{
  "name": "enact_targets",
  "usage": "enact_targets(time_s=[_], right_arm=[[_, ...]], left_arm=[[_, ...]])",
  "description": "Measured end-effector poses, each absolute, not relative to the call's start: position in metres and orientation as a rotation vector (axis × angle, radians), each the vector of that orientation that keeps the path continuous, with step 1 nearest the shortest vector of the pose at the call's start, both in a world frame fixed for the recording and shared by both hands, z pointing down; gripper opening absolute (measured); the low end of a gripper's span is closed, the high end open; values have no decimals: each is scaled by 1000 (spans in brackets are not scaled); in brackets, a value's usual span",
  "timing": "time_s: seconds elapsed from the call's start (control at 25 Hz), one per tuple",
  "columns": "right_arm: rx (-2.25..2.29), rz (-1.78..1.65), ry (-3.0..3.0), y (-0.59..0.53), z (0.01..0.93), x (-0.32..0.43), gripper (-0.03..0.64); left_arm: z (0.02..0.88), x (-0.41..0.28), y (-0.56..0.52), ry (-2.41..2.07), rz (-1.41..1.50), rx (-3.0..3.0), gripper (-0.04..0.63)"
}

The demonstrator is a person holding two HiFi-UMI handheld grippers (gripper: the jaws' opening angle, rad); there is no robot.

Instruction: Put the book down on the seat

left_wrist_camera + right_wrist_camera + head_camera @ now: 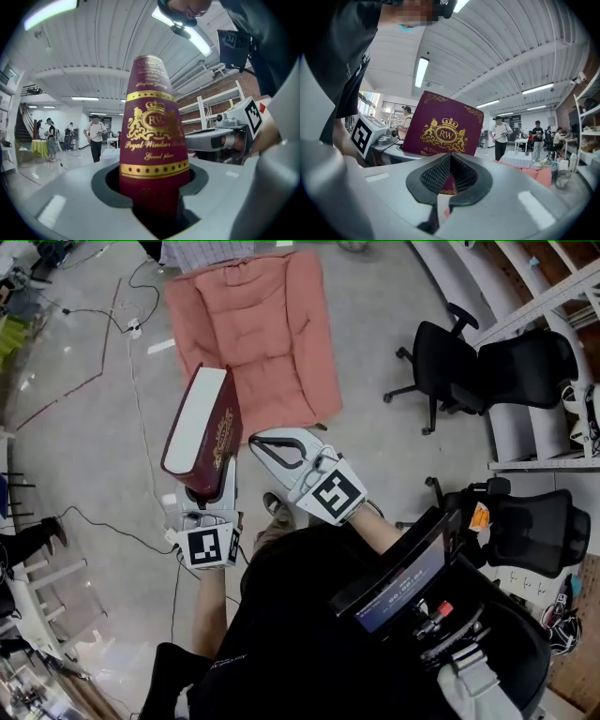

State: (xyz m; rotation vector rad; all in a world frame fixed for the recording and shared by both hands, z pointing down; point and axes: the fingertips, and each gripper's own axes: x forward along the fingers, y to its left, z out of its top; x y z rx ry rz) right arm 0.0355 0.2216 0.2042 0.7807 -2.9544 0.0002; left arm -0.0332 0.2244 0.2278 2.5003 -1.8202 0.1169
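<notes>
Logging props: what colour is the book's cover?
The book is maroon with gold print; left gripper view.

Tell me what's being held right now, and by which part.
The left gripper clamps the maroon book at its bottom end, across the covers; the right gripper is shut, empty.

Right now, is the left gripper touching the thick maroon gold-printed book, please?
Touching: the left gripper view shows the left gripper clamped on the maroon book.

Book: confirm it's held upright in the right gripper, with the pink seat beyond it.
Not the right: the left gripper holds the book upright, as the left gripper view shows; the right gripper is shut, empty. The pink seat lies beyond.
</notes>
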Motion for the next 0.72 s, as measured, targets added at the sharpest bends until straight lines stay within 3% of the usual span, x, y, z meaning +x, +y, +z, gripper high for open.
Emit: enact_targets(time_s=[0.24, 0.72], right_arm=[[751, 64, -2950, 172, 220, 14, 12], [646, 173, -3073, 9, 229, 40, 12]], left_arm=[[254, -54, 176, -1829, 139, 2422, 232], [269, -9, 22, -1839, 264, 2377, 233]])
